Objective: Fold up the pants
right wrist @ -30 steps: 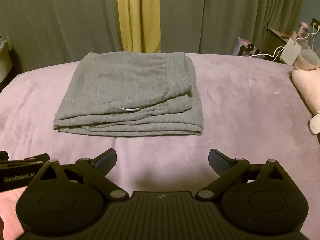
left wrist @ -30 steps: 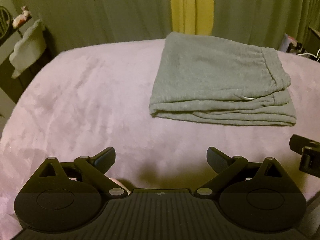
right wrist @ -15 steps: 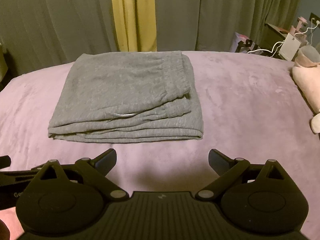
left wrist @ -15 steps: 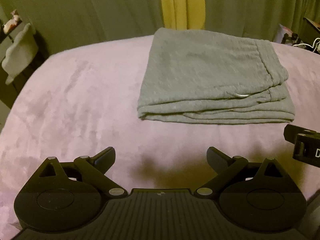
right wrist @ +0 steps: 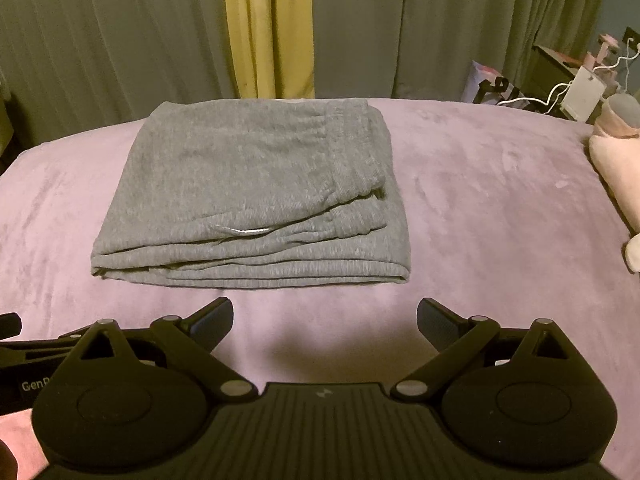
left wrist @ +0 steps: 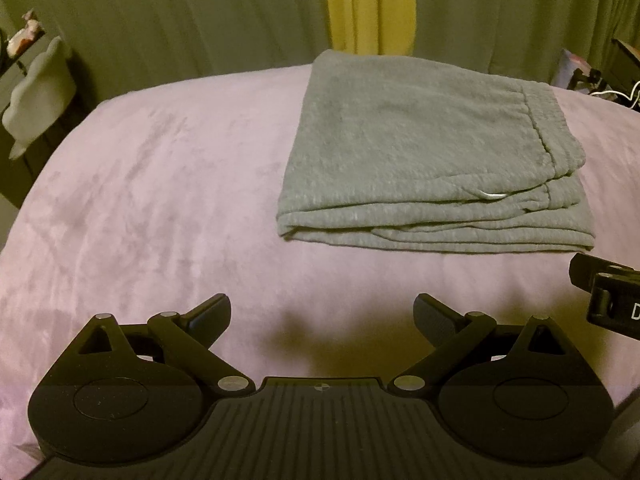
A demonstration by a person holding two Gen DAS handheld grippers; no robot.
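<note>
Since a second ago both views have shifted slightly, so the folded gray pants (right wrist: 250,196) sit a little lower and larger in the right wrist view, and further left in the left wrist view. They lie as a flat stack on the purple blanket (left wrist: 140,208), ahead of both tools and touched by neither.

On the left gripper (left wrist: 322,316) the jaws are spread wide with nothing between them; the right gripper (right wrist: 325,318) is likewise spread and empty. Each tool appears only as a cut-off black edge in the other's view.

A pale drawstring tip (right wrist: 242,232) pokes from the layers near the waistband. How many layers the stack has is hard to count in the dim light. Curtains (right wrist: 120,40) close off the background. At the right edge a pink plush shape (right wrist: 616,160) is cropped, and the clutter behind it with white cables (right wrist: 560,92) is too small to identify.
</note>
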